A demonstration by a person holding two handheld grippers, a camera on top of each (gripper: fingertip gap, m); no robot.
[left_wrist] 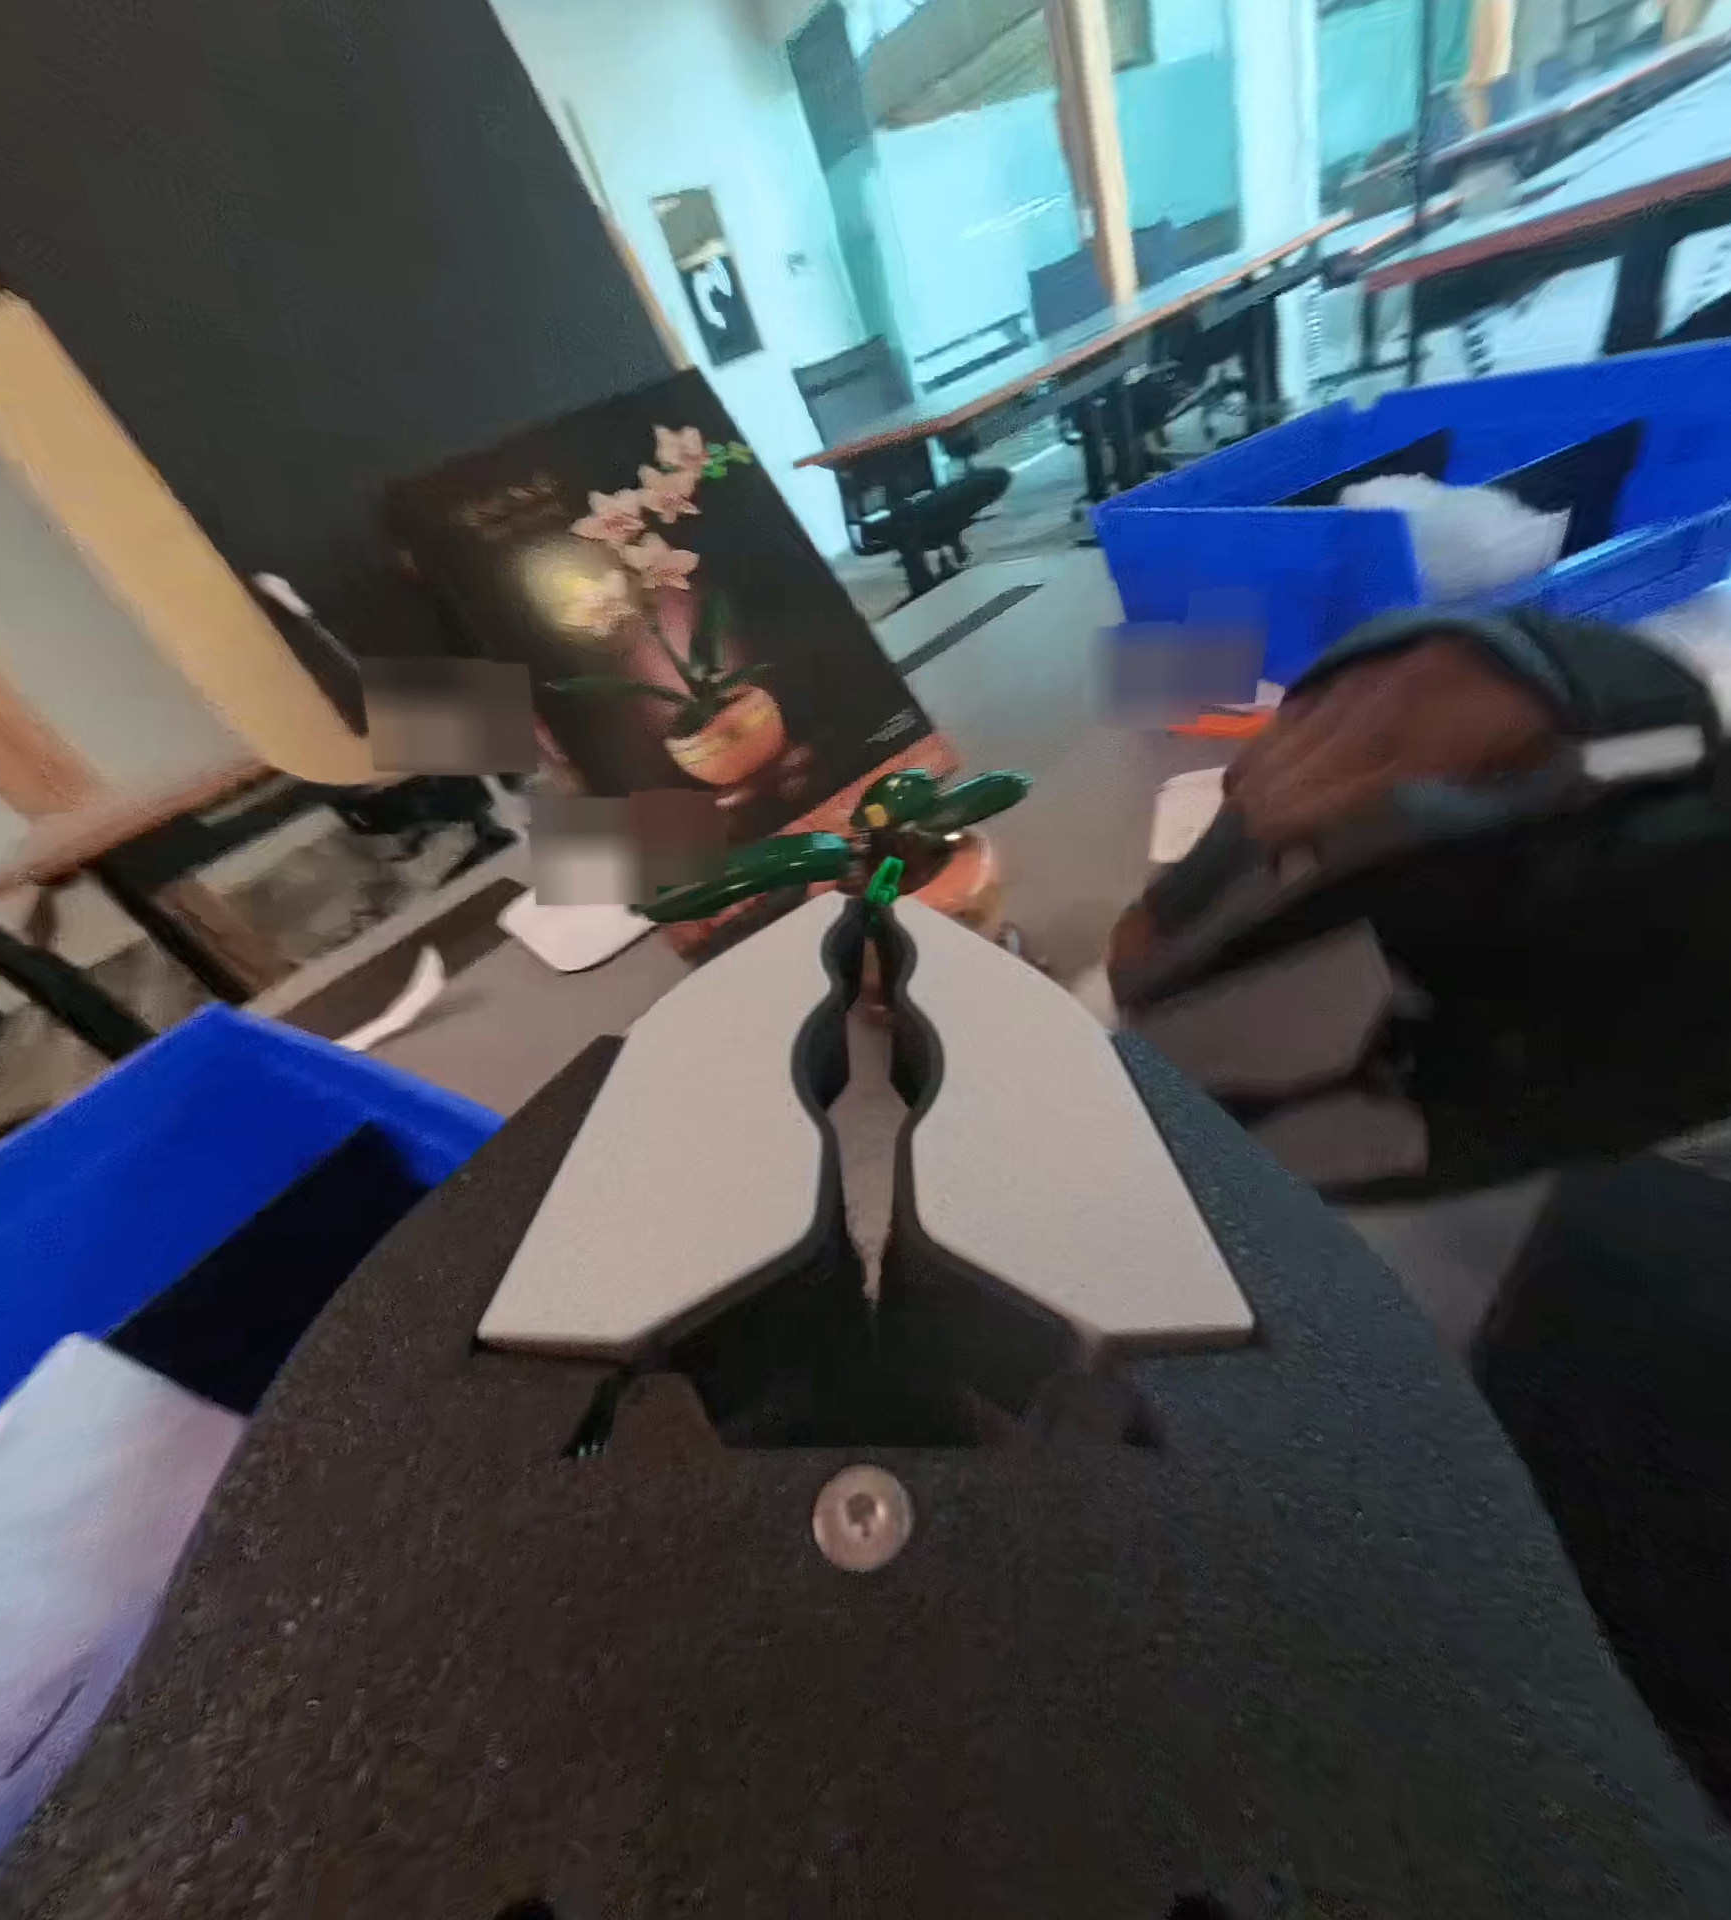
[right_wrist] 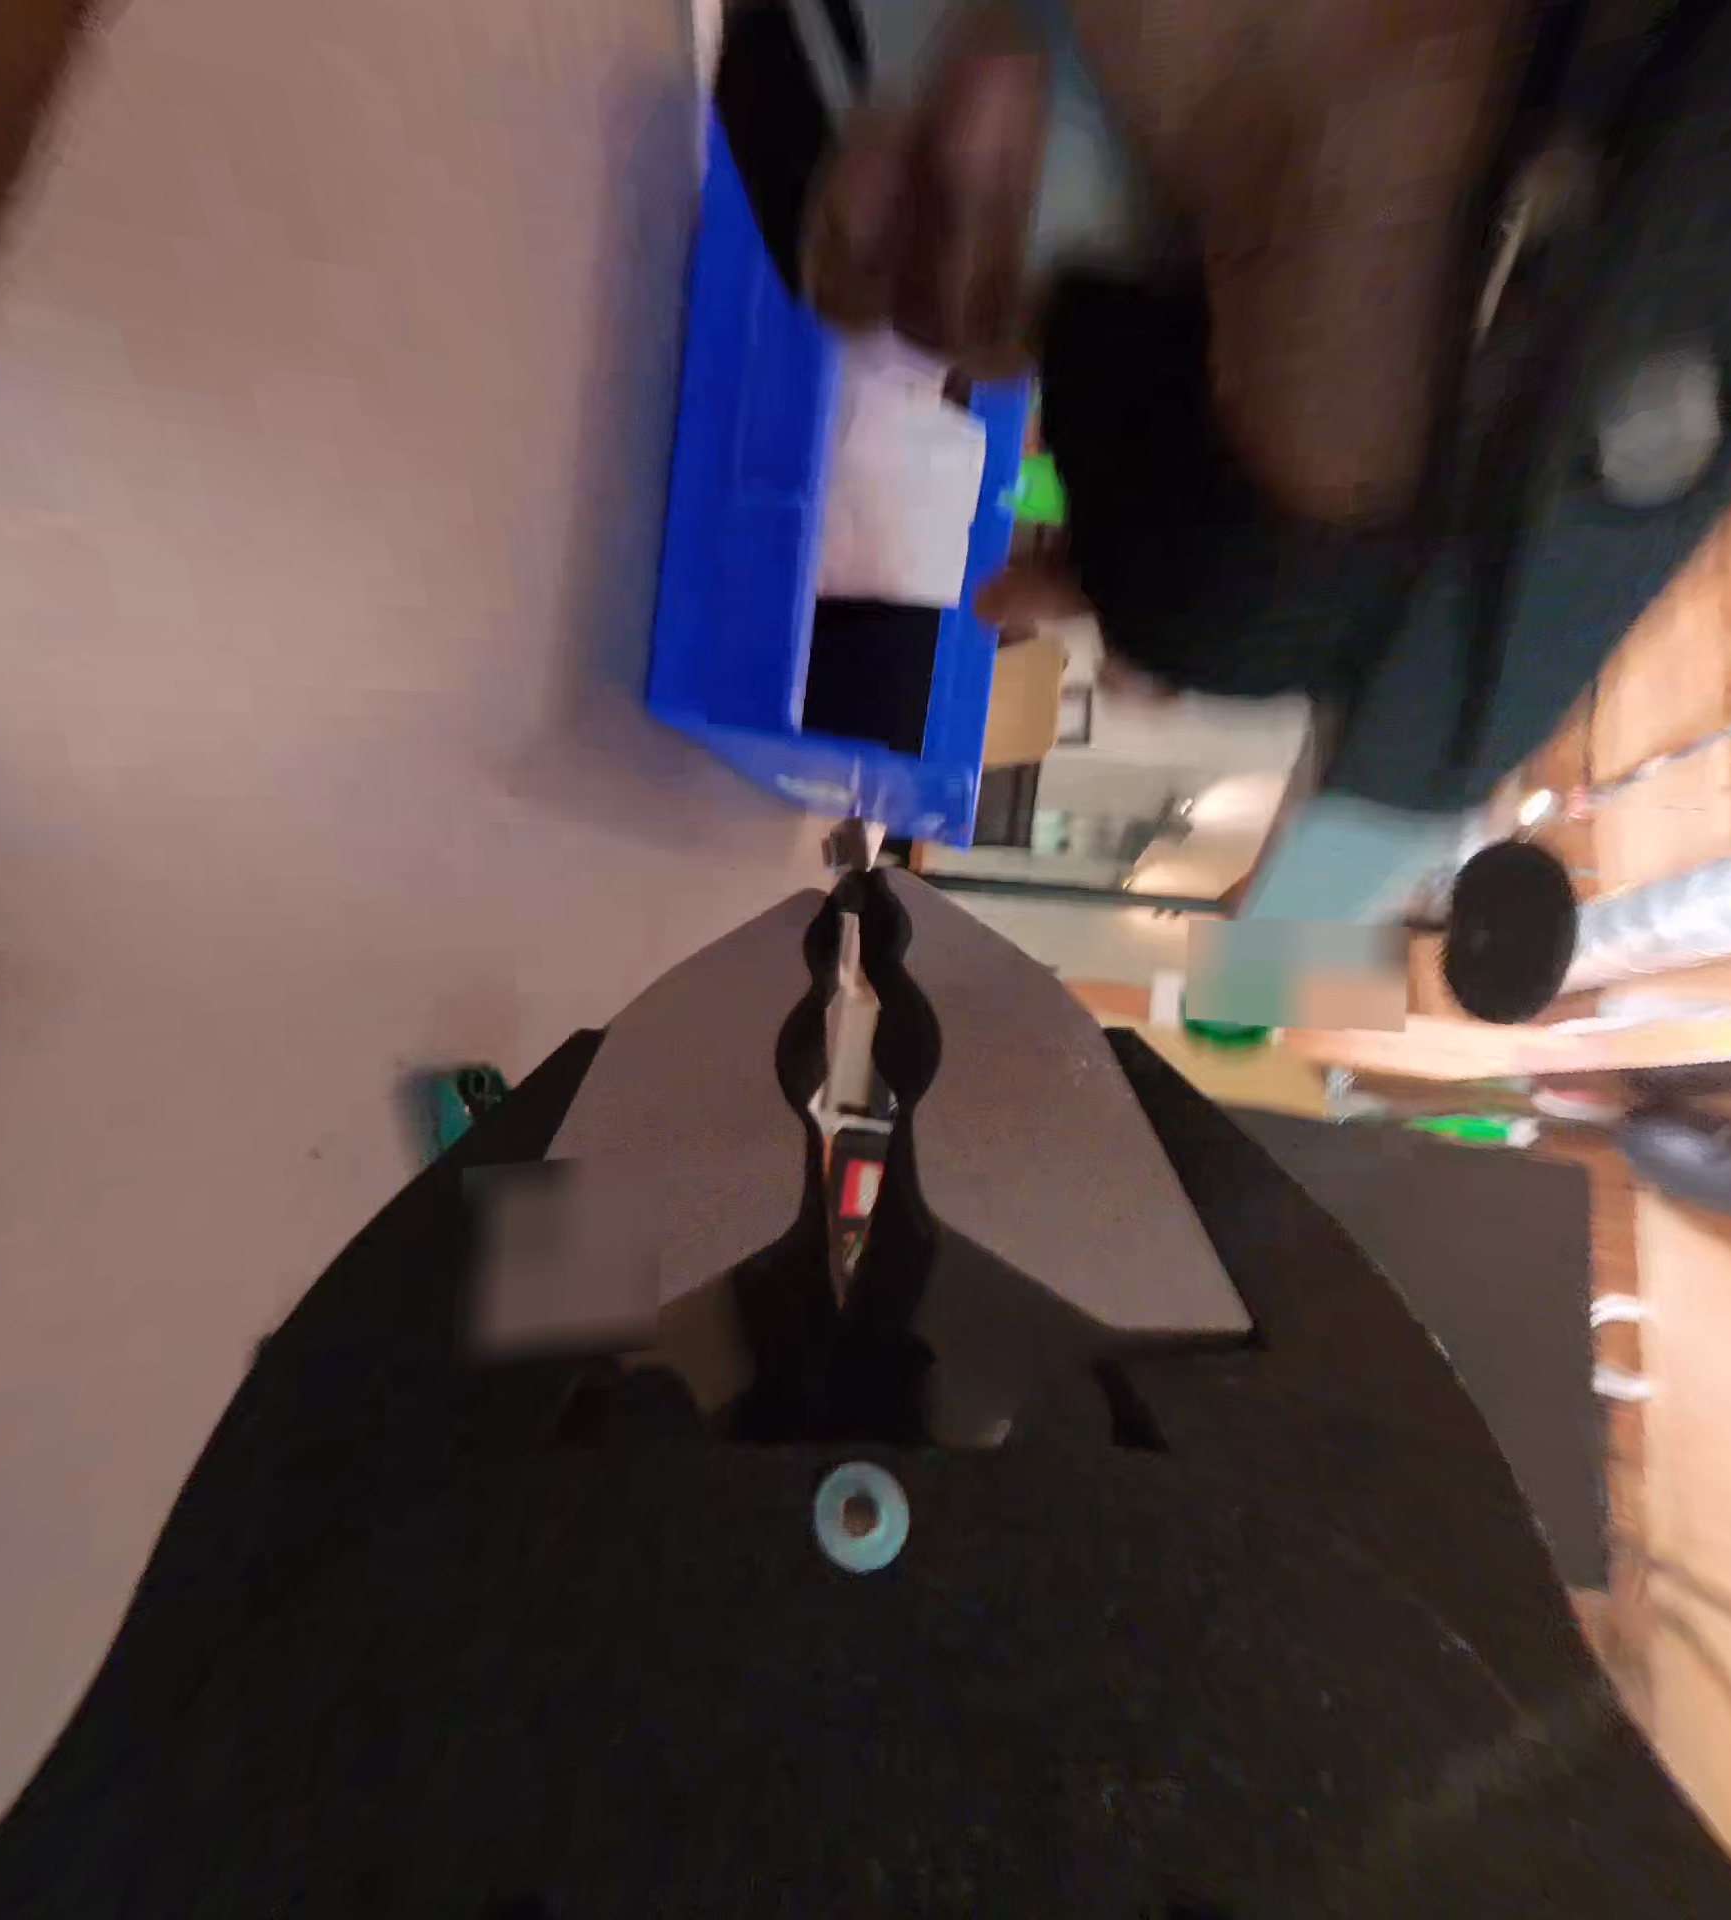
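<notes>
My left gripper [left_wrist: 871, 920] is shut on a small bright green stem piece [left_wrist: 883, 881] at its tips. Just beyond stands a toy-brick plant with dark green leaves [left_wrist: 767, 871] in a terracotta pot [left_wrist: 970, 868]; I cannot tell whether the stem piece touches it. My right gripper [right_wrist: 853, 883] is shut on a thin grey piece [right_wrist: 846, 844] that pokes out past its tips, over a pale table. In the left wrist view a hand [left_wrist: 1391, 727] holds the right gripper [left_wrist: 1256, 1003] to the right of the plant.
A dark box with an orchid picture [left_wrist: 653, 603] leans behind the plant. Blue bins stand at front left [left_wrist: 165, 1122] and back right [left_wrist: 1256, 561], holding white bags. In the blurred right wrist view a blue bin [right_wrist: 736, 582] lies ahead and a small green piece [right_wrist: 456, 1101] lies left. Left tips to right tips: about 7 cm.
</notes>
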